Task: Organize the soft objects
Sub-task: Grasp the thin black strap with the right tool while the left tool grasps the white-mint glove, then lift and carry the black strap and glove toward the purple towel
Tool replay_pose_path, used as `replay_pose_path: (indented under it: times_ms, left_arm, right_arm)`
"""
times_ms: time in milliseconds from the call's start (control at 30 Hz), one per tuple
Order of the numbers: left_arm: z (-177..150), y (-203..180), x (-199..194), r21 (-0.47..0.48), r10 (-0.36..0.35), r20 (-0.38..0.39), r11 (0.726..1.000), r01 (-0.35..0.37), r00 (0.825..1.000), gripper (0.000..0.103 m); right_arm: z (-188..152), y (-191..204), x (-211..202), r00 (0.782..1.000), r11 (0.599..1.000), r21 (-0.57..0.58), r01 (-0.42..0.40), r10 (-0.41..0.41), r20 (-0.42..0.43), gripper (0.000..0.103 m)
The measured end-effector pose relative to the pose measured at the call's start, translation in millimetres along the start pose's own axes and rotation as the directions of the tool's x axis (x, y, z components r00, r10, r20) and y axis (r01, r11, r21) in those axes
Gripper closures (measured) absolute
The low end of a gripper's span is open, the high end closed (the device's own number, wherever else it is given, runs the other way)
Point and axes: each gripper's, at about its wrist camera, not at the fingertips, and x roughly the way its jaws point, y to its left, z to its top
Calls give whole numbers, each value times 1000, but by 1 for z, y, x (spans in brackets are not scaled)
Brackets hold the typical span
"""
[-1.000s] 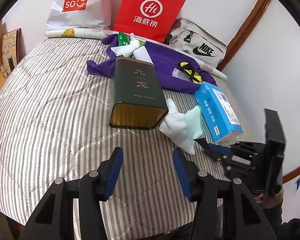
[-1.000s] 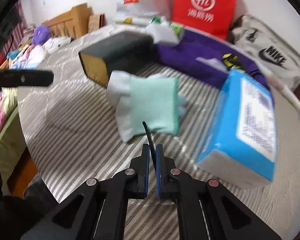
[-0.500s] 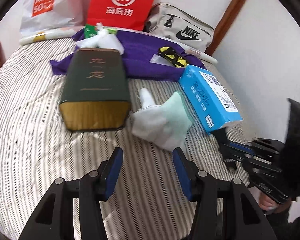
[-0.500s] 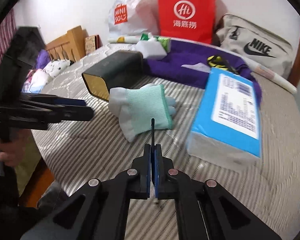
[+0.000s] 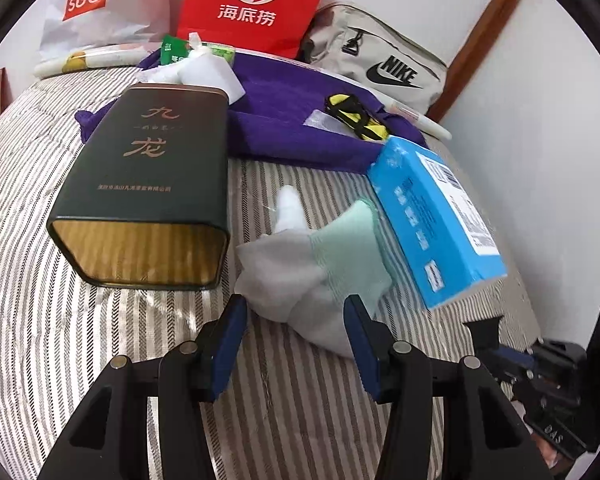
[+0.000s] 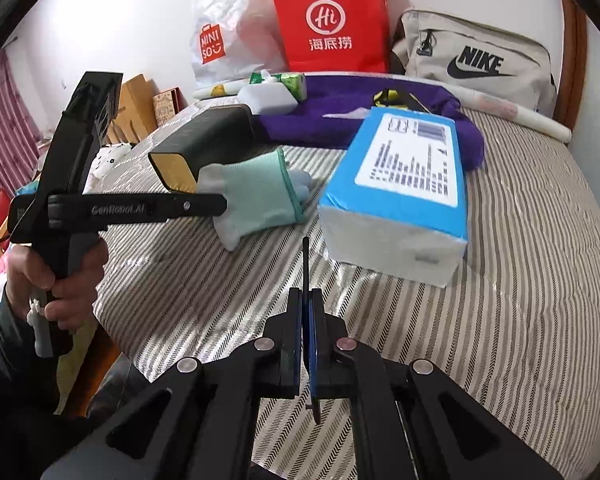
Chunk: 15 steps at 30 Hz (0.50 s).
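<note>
White walls back a grey-striped quilted bed (image 5: 40,320); left gripper (image 5: 296,344) gapes wide at the white-and-mint knit glove (image 5: 320,272), right gripper (image 6: 308,344) pinched closed, empty.

left wrist close over glove (image 5: 316,264); right wrist farther back, rightward; both share glove, headboard-facing

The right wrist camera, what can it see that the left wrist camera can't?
Only the right wrist view shows the person's hand holding the left gripper, plus a wooden headboard and pink curtain beyond the bed. Only the left wrist view shows the lettering on top of the dark green tin and the left gripper's open fingers either side of the glove. Both show the tin, glove, blue box, purple cloth and red bag.
</note>
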Motion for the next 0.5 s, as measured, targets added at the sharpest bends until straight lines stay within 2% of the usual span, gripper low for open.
replay_pose_path:
  times_ms: [67, 133, 200, 500]
  left_arm:
    - [2, 0, 6, -16, 10, -15, 1000, -10, 1000, 65]
    - [2, -1, 10, -22, -9, -30, 1000, 8, 1000, 83]
    - [1, 0, 9, -18, -25, -32, 1000, 24, 999, 89]
    - [-10, 6, -26, 10, -81, -20, 997, 81, 997, 92]
  right_arm:
    - [-2, -2, 2, 1000, 1000, 8, -5, 5, -8, 100]
    - [-3, -3, 3, 1000, 1000, 13, 0, 1, -16, 100]
    - [-5, -4, 4, 1000, 1000, 16, 0, 1, -24, 100]
    - [-5, 5, -5, 1000, 1000, 1, 20, -20, -11, 100]
